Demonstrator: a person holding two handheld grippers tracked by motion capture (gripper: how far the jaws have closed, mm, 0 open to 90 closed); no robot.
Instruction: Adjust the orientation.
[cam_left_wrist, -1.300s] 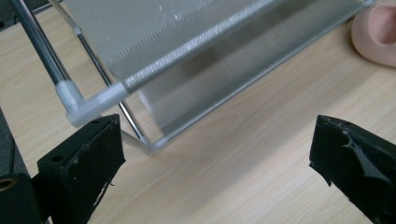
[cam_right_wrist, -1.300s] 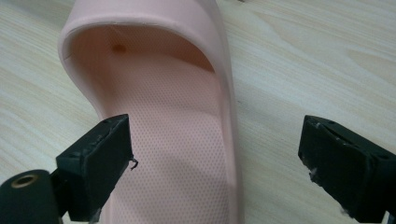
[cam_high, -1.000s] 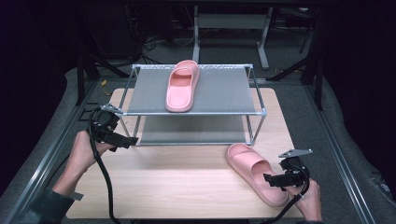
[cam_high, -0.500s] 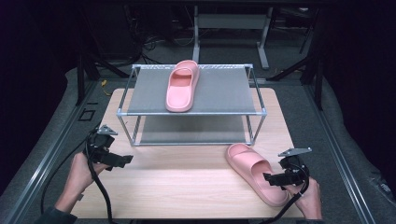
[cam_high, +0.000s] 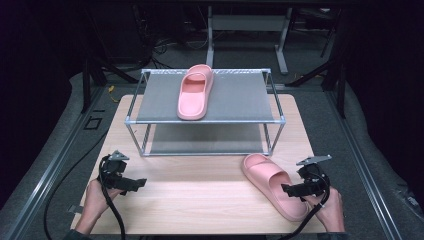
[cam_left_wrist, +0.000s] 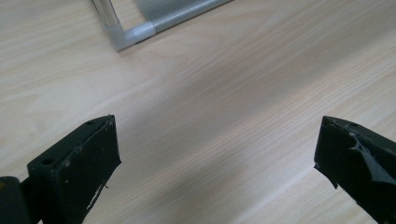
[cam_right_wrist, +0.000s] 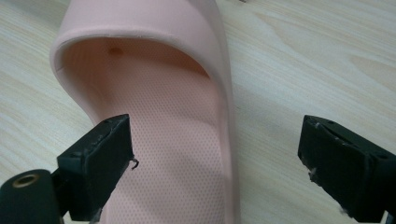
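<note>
One pink slipper (cam_high: 194, 92) lies on the top shelf of a grey metal rack (cam_high: 250, 101). A second pink slipper (cam_high: 274, 184) (cam_right_wrist: 159, 116) lies on the wooden table at the front right. My right gripper (cam_high: 291, 190) (cam_right_wrist: 215, 168) is open, its jaws straddling the slipper's right edge near the heel, one jaw over the footbed and the other over bare wood. My left gripper (cam_high: 136, 182) (cam_left_wrist: 217, 163) is open above bare wood at the front left, holding nothing. A corner foot of the rack (cam_left_wrist: 133, 33) shows beyond its jaws.
The rack stands at the back of the wooden table (cam_high: 200, 200) and has a lower shelf (cam_high: 205, 145). Black cables (cam_high: 112, 215) trail from both grippers off the front edge. Dark floor, metal rails and stand legs surround the table.
My left gripper has moved back from the rack's left side toward the table's front left and sits lower. The right gripper and both slippers have stayed put.
</note>
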